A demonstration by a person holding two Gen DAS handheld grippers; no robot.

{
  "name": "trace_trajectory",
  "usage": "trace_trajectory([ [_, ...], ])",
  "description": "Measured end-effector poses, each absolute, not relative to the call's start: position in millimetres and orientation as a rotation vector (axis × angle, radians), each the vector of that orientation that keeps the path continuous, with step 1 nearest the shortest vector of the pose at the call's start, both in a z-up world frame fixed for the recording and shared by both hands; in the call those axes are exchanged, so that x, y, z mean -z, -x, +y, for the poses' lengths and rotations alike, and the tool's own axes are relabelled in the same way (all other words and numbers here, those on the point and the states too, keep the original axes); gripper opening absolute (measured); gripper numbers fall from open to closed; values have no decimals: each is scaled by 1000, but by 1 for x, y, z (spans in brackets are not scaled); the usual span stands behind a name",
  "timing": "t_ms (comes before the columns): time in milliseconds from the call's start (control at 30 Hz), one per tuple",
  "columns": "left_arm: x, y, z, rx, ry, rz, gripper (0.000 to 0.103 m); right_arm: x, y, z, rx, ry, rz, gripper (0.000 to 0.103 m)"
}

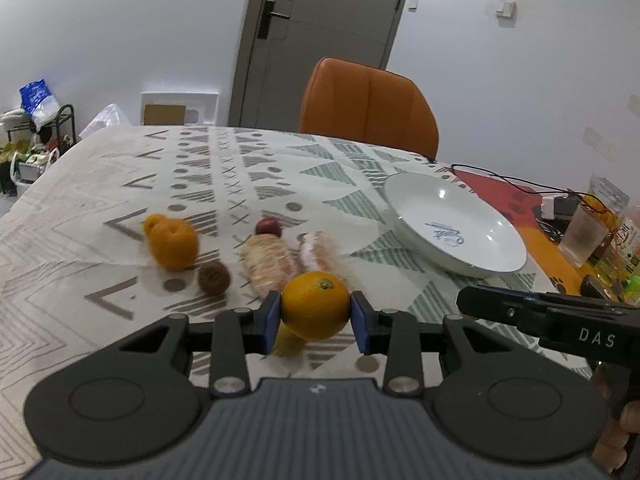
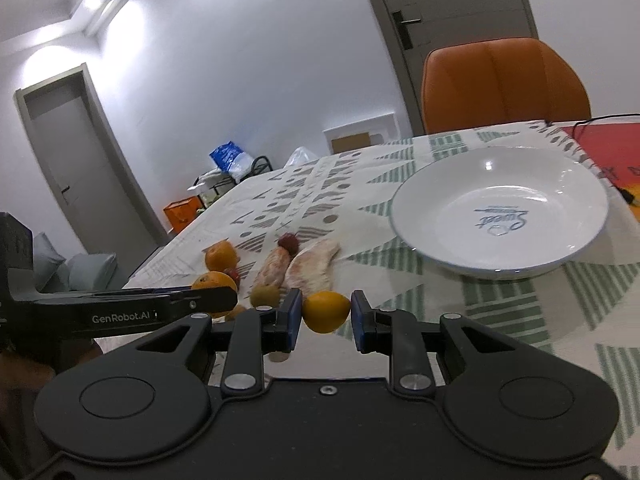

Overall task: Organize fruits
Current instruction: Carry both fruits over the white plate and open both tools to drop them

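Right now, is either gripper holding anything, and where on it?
The left gripper clamps an orange across its sides. The right gripper brackets a lemon; whether both pads touch it cannot be told.

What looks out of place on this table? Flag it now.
Nothing looks spilled or broken. The white plate is empty while fruit lies scattered on the tablecloth, like the loose orange and brown fruit. A black cable trails behind the plate. The left gripper has its jaws clamped on a second orange.
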State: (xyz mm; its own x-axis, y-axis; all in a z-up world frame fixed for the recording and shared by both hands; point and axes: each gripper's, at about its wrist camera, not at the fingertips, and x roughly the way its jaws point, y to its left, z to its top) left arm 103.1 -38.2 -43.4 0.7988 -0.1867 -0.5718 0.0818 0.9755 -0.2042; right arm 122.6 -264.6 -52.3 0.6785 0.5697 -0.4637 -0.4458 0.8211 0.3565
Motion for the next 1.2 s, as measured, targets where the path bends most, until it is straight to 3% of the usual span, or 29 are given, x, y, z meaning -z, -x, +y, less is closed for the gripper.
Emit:
trace_trajectory([
  [1200,25,-185,-119,241,82,597,36,52,-168,-339,-358,-276,509,25],
])
